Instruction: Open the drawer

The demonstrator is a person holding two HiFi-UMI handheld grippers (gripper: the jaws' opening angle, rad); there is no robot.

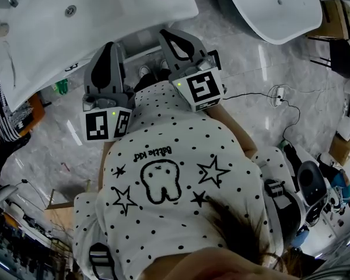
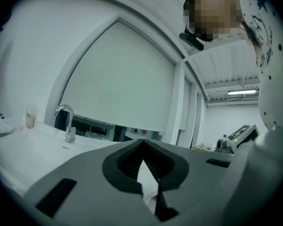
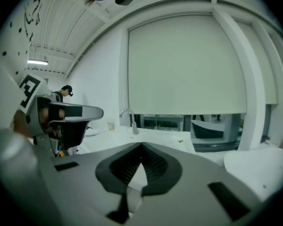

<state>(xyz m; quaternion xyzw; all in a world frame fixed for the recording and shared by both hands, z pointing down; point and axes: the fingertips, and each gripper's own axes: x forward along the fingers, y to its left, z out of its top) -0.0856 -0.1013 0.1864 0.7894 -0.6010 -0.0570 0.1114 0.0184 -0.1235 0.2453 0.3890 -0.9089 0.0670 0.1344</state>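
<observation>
The left gripper [image 2: 142, 144] is seen with its jaws pressed together and nothing between them. The right gripper [image 3: 141, 147] is likewise closed and empty. Both are held side by side in front of a white counter [image 1: 122, 10], above which a tap [image 2: 66, 124] is seen.

No drawer is clearly shown. A pale panel [image 1: 141, 44] under the counter edge, between the grippers, may be its front, but this cannot be told.

Neither gripper view takes in a handle, so a blind reach downward could knock the counter edge. If the jaws are not opened first, the handle would only be nudged and could be slipped off.
</observation>
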